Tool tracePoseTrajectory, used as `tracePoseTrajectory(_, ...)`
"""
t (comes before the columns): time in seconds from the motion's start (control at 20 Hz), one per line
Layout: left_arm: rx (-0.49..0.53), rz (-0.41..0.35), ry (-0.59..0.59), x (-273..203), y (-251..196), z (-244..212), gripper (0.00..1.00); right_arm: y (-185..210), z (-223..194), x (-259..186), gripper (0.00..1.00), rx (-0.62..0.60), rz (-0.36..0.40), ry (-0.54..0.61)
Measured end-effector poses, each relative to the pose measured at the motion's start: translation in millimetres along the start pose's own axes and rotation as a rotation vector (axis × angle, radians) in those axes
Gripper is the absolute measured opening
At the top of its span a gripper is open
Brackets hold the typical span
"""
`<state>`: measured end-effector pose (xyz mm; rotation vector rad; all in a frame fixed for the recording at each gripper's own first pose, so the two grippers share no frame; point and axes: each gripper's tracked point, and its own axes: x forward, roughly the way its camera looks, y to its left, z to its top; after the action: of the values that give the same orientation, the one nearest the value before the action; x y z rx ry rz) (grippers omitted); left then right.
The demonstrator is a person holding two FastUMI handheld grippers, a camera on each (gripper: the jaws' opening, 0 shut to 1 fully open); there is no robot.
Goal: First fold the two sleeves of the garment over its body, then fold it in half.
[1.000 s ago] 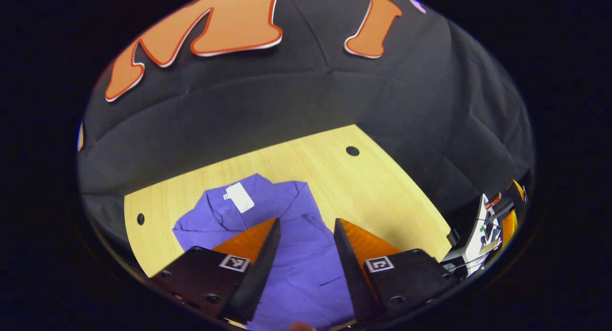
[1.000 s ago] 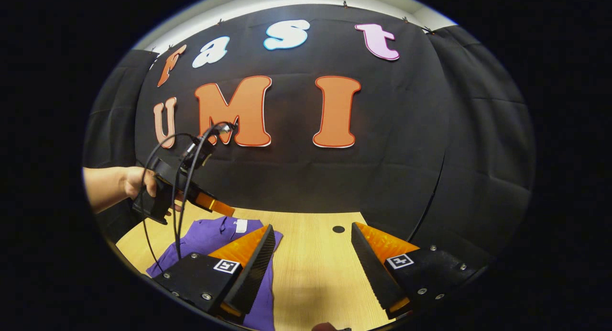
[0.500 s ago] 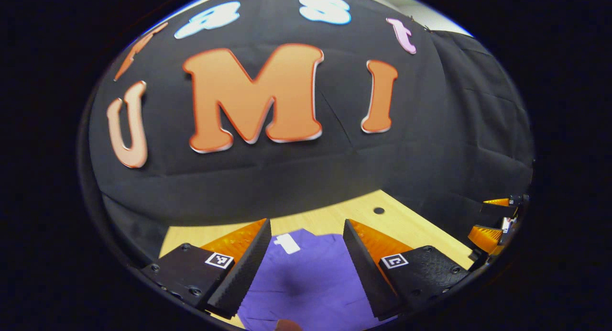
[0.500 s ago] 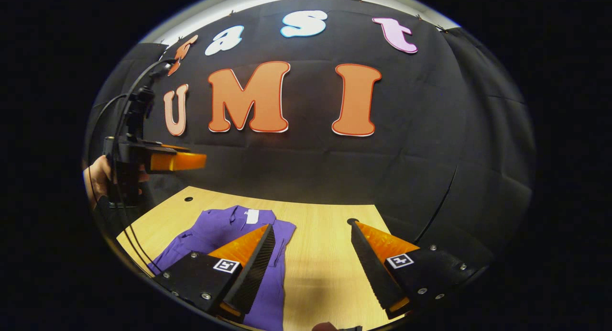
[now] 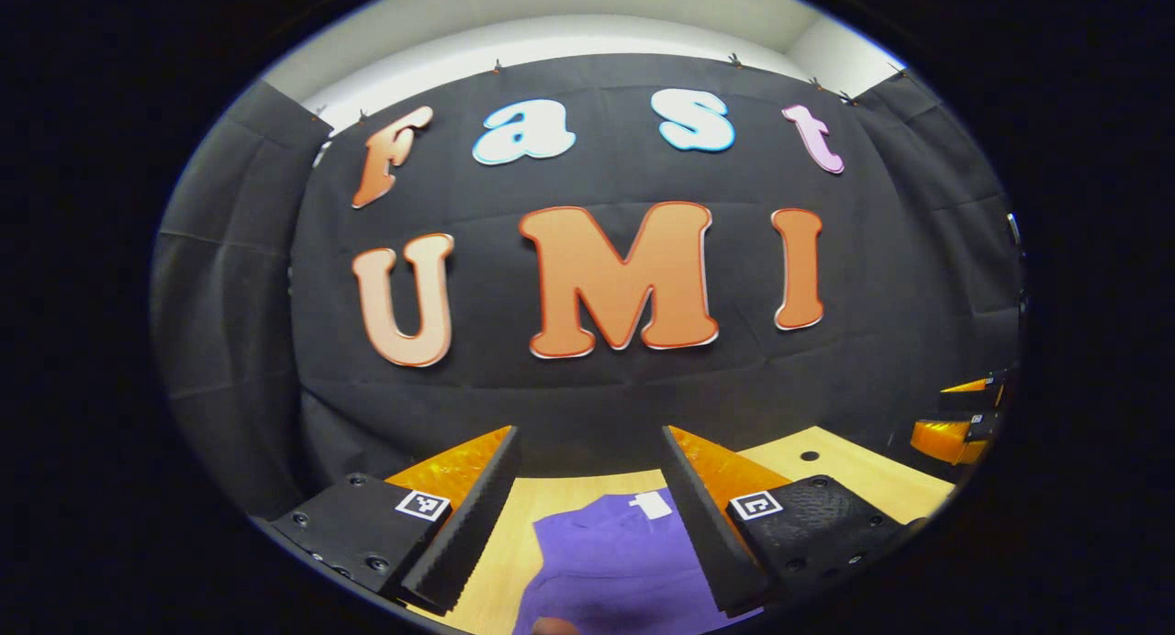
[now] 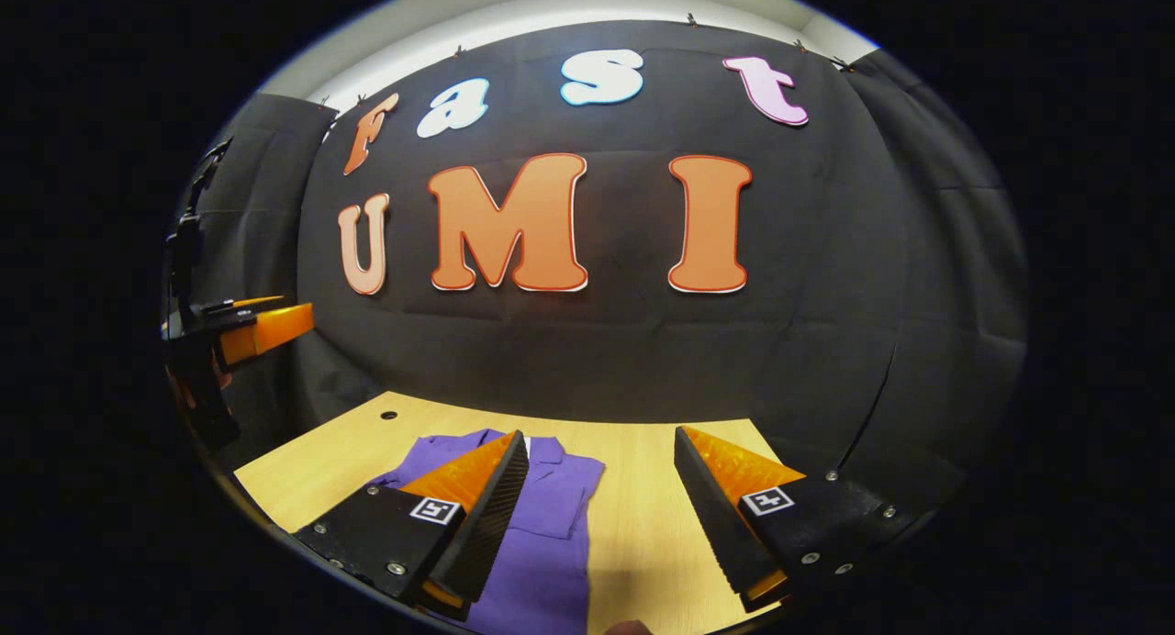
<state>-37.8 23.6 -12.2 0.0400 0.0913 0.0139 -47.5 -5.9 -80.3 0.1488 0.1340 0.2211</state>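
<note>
A purple garment (image 5: 610,562) lies folded on the wooden table (image 5: 854,474), its white neck tag (image 5: 650,504) toward the far end. My left gripper (image 5: 592,433) is open and raised above it, pointing toward the back wall, nothing between its fingers. In the right gripper view the garment (image 6: 551,525) lies at lower left on the table (image 6: 643,497). My right gripper (image 6: 601,438) is open and empty above the table. The left gripper (image 6: 262,323) also appears far left there, held high by a hand. The right gripper (image 5: 959,415) appears at the right edge of the left gripper view.
The light wooden table has small round holes (image 6: 389,416) (image 5: 809,455) near its far corners. Black cloth walls close in the table at the back and sides. Bare wood lies to the right of the garment (image 6: 661,562).
Both grippers have lifted and tilted up from the garment toward the back wall. The left gripper rose the most; the garment now sits low in both views.
</note>
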Motion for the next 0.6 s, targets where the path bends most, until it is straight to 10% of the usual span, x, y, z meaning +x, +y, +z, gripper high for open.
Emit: tracePoseTrajectory(0.6, 0.044, -0.035, 0.279, -84, 57, -141, 0.95, 48, -142, -58, 0.95, -0.014, -0.025, 0.383)
